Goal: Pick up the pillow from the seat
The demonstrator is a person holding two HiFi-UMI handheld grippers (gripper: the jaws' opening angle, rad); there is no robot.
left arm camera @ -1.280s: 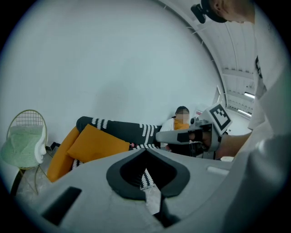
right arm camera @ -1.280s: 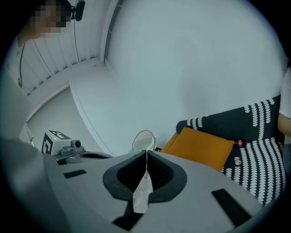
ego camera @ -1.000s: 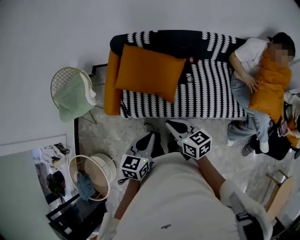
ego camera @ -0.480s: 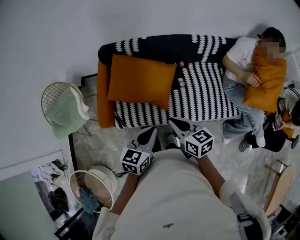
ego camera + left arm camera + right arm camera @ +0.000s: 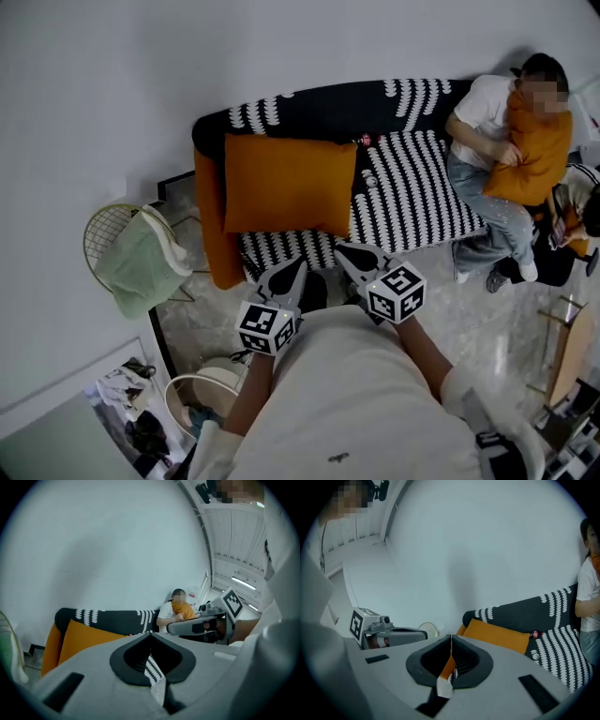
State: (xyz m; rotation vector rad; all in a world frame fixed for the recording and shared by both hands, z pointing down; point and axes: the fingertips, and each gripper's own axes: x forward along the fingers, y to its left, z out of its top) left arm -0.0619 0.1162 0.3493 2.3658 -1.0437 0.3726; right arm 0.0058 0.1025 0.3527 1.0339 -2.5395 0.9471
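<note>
Head view: the orange pillow (image 5: 289,185) lies on the left end of the striped sofa (image 5: 412,178), its left edge by the orange arm and its lower edge near the seat's front edge. Bare seat runs between it and a seated person (image 5: 497,122) at the right end. A wire chair (image 5: 141,262) stands near the sofa's left end. Both the left gripper (image 5: 298,265) and the right gripper (image 5: 345,249) hover just before the seat's front edge, apart from the pillow.

Left gripper view – jaws pressed together, nothing between them; the pillow sits ahead, left.

Right gripper view – jaws pressed together, empty; the pillow's top edge lies ahead, with open air between.
</note>
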